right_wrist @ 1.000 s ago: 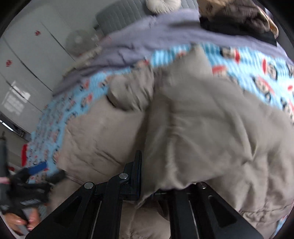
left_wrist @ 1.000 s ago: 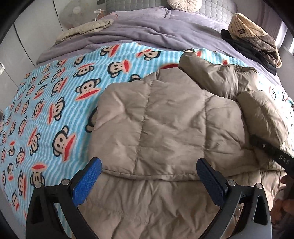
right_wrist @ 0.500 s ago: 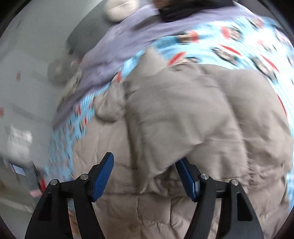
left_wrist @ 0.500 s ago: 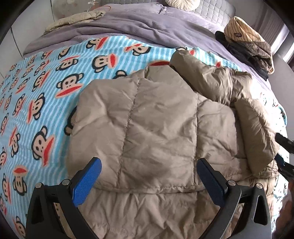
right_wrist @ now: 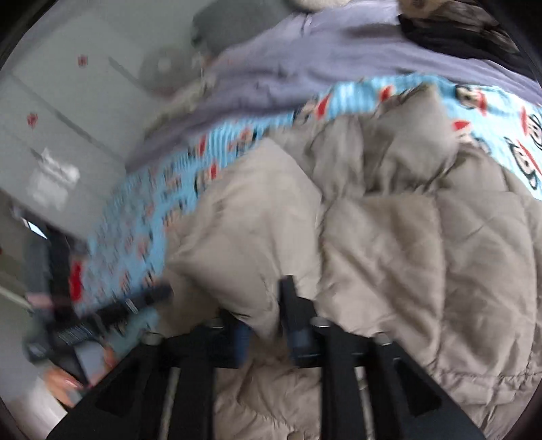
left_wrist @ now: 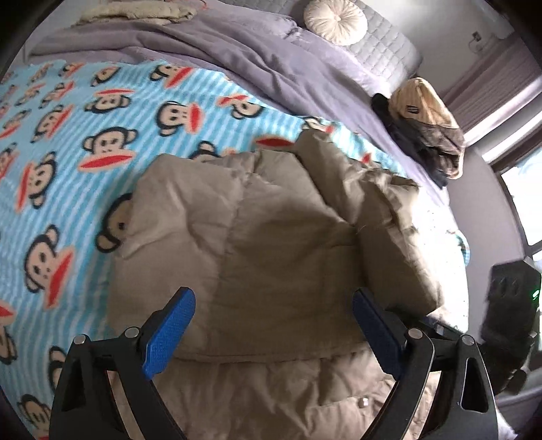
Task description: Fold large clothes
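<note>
Around the beige puffer jacket point(left_wrist: 271, 243) lie a monkey-print blanket point(left_wrist: 67, 135), purple duvet point(left_wrist: 237, 50) and clothes pile point(left_wrist: 426, 132), upper right. Jacket lies half-folded, sleeve across. Left gripper point(left_wrist: 271, 331) hovers wide, closing slightly; right gripper point(right_wrist: 267, 325) closes around a jacket fold, contact blurred.

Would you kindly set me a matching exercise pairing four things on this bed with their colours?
Things:
1. jacket
2. blanket
3. duvet
4. cushion

Colours:
A. cream
B. purple
C. tan
D. light blue with monkey faces

Pairs: 1-C, 2-D, 3-B, 4-A
</note>
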`<state>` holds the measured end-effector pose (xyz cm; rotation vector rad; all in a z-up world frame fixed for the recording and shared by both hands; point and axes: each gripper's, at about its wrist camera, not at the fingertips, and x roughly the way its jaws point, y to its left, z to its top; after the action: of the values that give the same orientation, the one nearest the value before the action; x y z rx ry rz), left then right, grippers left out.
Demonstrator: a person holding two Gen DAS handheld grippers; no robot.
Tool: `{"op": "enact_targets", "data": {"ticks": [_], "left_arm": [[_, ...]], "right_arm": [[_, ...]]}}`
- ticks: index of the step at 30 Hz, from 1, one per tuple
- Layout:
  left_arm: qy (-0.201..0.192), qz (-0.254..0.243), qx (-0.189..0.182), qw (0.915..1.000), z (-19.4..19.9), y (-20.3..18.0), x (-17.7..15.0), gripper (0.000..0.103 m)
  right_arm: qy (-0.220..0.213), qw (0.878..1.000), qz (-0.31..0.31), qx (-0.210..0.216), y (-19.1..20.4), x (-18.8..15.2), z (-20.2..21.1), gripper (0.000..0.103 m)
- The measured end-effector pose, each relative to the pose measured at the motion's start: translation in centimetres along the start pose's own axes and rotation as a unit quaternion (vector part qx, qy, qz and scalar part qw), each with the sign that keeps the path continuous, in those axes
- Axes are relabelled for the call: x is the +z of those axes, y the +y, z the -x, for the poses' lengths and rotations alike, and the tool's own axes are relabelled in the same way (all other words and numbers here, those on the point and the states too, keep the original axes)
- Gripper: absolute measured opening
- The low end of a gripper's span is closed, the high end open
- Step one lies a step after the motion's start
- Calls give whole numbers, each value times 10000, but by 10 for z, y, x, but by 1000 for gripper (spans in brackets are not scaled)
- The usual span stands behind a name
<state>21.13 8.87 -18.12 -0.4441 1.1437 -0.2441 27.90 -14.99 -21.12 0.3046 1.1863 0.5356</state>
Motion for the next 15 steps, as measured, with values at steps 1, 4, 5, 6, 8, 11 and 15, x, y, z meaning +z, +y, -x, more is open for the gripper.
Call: {"op": "enact_targets", "data": {"ticks": [1, 4, 5, 6, 8, 11, 15], "left_arm": [[38, -47, -57, 10000, -2, -2, 0, 95], [262, -245, -255, 9990, -14, -15, -1, 95], [359, -299, -331, 9984, -19, -20, -2, 95], [432, -351, -361, 9978, -25, -25, -4, 95], [544, -430, -430, 9967, -35, -34, -5, 95], [726, -512, -659, 9939, -51, -48, -5, 95], [828, -436, -699, 9932, -61, -57, -2, 95]], "right_arm": [[48, 9999, -83, 77, -5, -4, 3, 66], [124, 9993, -350, 94, -22, -18, 17, 66], [124, 9986, -513, 47, -33, -23, 24, 66], [131, 9974, -705, -11, -46, -29, 32, 66], [151, 9938, -1096, -115, -76, -48, 57, 66], [34, 9800, -1956, -356, -129, -78, 89, 66], [-427, 9475, -3154, -309, -197, -103, 119, 66]]}}
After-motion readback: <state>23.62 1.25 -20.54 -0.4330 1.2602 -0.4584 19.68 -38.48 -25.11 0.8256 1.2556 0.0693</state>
